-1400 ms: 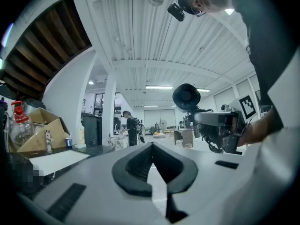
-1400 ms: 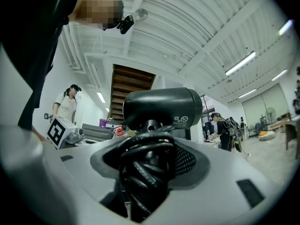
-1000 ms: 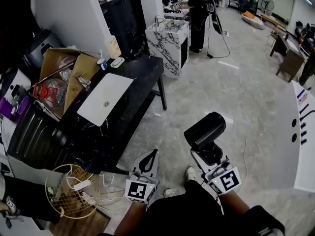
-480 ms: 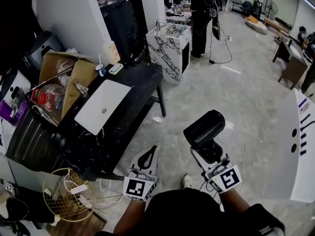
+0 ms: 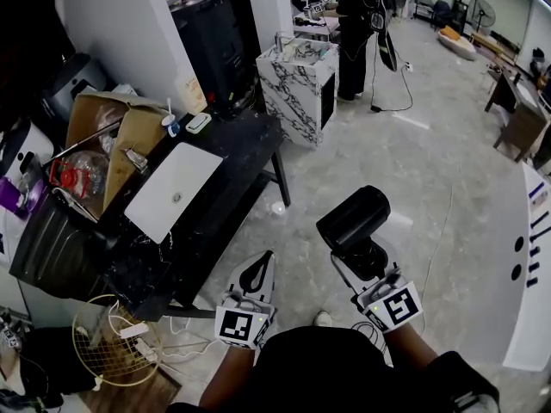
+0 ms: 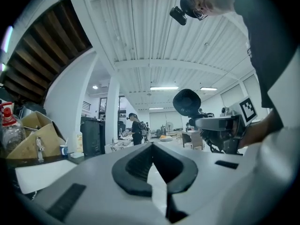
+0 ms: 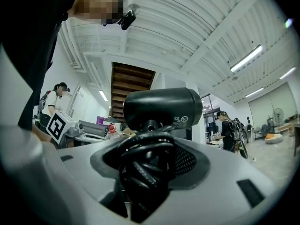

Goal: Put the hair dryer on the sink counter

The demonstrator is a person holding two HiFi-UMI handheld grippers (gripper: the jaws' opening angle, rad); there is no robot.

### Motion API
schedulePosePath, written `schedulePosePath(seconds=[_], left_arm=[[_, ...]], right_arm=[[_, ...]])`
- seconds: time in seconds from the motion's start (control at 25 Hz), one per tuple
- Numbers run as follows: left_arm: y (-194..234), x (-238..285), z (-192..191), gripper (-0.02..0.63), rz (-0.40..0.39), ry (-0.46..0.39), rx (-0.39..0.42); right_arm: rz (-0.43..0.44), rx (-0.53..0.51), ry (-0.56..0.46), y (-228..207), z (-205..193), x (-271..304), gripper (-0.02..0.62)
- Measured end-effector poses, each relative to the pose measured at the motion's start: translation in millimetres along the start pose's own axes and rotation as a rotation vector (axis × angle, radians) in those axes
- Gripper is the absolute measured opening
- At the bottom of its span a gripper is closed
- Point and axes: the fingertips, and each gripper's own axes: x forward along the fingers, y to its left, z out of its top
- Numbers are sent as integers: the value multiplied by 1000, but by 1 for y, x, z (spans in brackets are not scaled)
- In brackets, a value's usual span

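A black hair dryer [image 5: 351,218] stands upright in my right gripper [image 5: 368,261], held out over the grey floor. In the right gripper view its barrel [image 7: 161,108] lies crosswise above the jaws, and its coiled black cord [image 7: 145,165] is bunched between them. The jaws are shut on the handle and cord. My left gripper [image 5: 257,274] is level beside it, to the left, shut with nothing in it; its pads [image 6: 136,165] meet at the tip. A marble-patterned sink unit [image 5: 297,67] stands far ahead, well apart from both grippers.
A black table [image 5: 245,144] with a white board [image 5: 172,192] and an open cardboard box [image 5: 112,127] is at the left. A wire basket [image 5: 112,342] with cables sits on the floor below it. A person [image 5: 353,15] stands past the sink unit. A white counter [image 5: 529,265] is at the right edge.
The person has walked forward over the floor, and both grippers have been carried along side by side. The hair dryer stays in the right gripper.
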Motion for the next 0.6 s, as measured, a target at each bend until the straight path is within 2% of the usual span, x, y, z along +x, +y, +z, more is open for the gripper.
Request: schedulePosePath(seconds=[0.16,0.28,0.44,0.6], left_arm=[[1,16,-1,-6,34,9,15],[14,21,-3,-6,86,9,43],[32,25,-7,-6,149,22,43],[38,37,-8,-6,163,44,35]], right_arm=[[10,21,-4,-21,-5,7,255],[21,72,17,-30,-16,13,255],[40,80,25,-41,-23,24,255],[52,86,29,-56,-22,37,255]])
